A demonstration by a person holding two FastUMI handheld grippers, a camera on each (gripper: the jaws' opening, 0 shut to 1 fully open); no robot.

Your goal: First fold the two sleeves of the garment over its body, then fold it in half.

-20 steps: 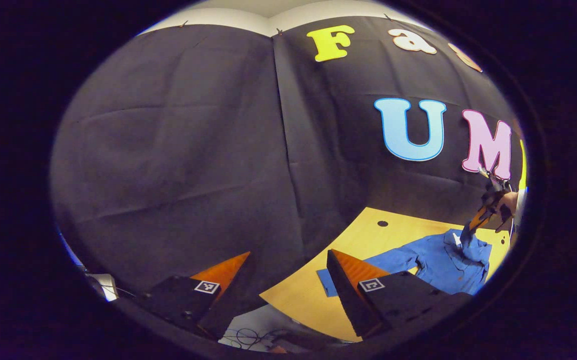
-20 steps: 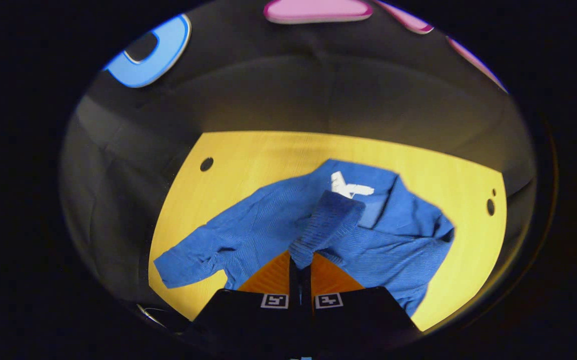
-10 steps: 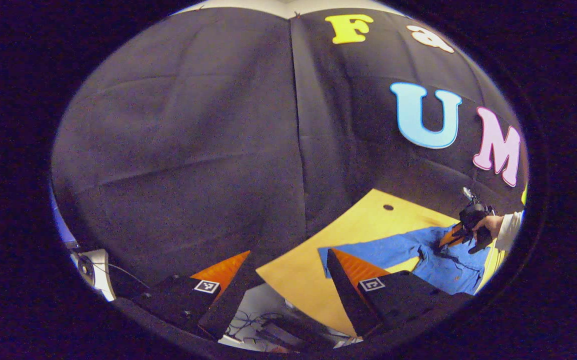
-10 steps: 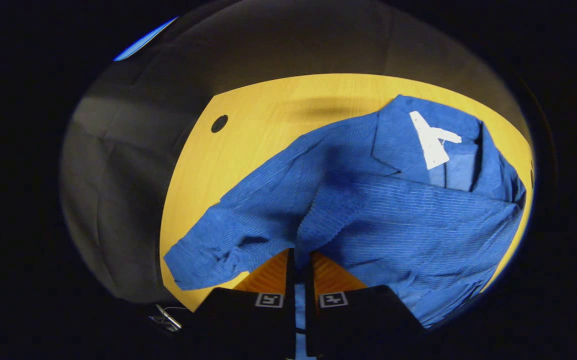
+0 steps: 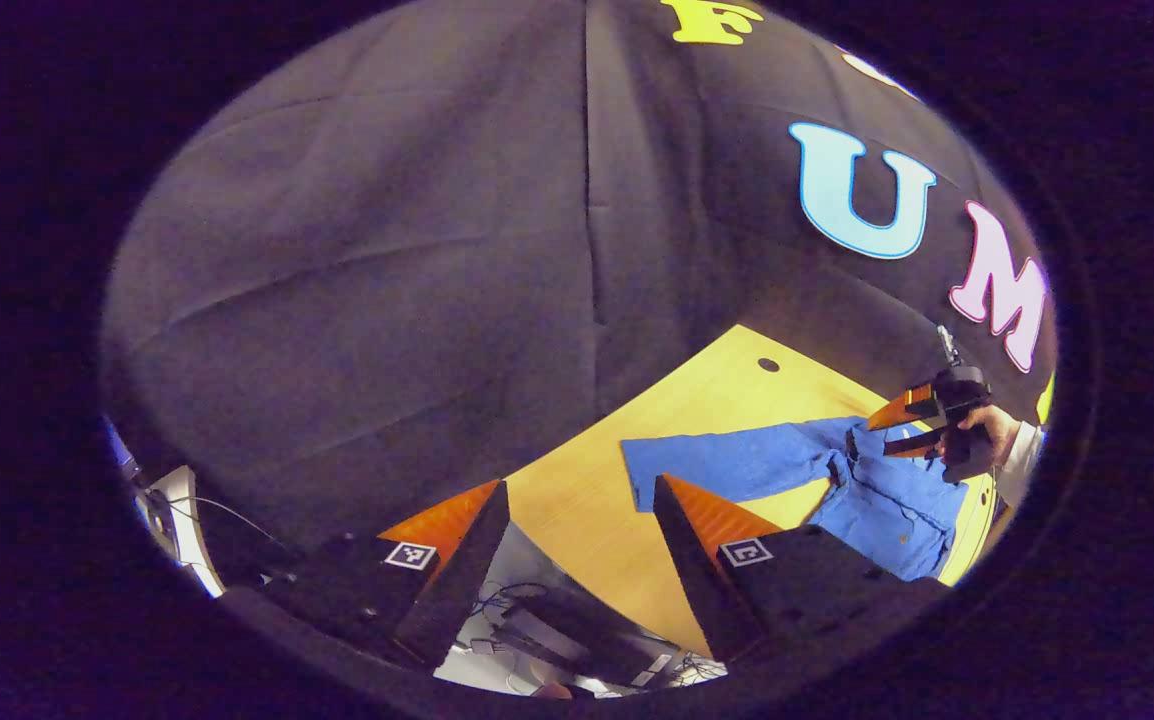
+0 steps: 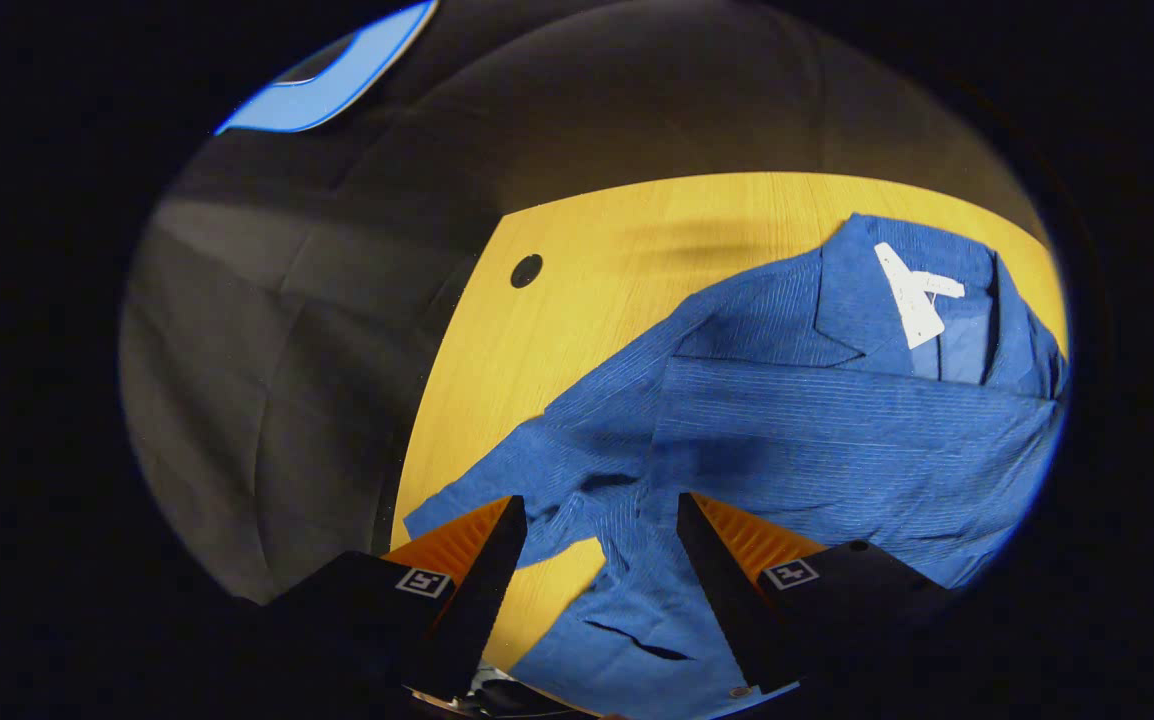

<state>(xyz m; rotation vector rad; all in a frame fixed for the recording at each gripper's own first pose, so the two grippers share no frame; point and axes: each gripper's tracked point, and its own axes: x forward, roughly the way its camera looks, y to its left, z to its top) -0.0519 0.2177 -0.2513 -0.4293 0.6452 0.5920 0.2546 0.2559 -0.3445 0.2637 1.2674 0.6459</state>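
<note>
A blue shirt [image 6: 837, 420] lies on the yellow table [image 6: 587, 300], collar and white label [image 6: 912, 295] at the far side. One sleeve lies folded flat across the body [image 6: 857, 395]. The other sleeve [image 6: 497, 495] stretches out to the left. My right gripper [image 6: 599, 503] hovers open just above the shirt, nothing between its fingers. In the left gripper view the shirt [image 5: 887, 500] lies with its stretched sleeve [image 5: 727, 465] pointing toward my left gripper [image 5: 580, 487]. That gripper is open and empty, off the table's near edge. The right gripper [image 5: 882, 438], held by a hand [image 5: 977, 440], hangs over the shirt.
The table has a round hole [image 6: 526, 270] near its far left corner, also seen as the hole [image 5: 768, 365] in the left gripper view. Cables and equipment [image 5: 557, 640] lie on the floor below the table's edge. The black cloth wall stands close behind.
My right gripper has opened and let go of the sleeve, which now lies flat across the body. My left gripper has tipped down toward the table's edge.
</note>
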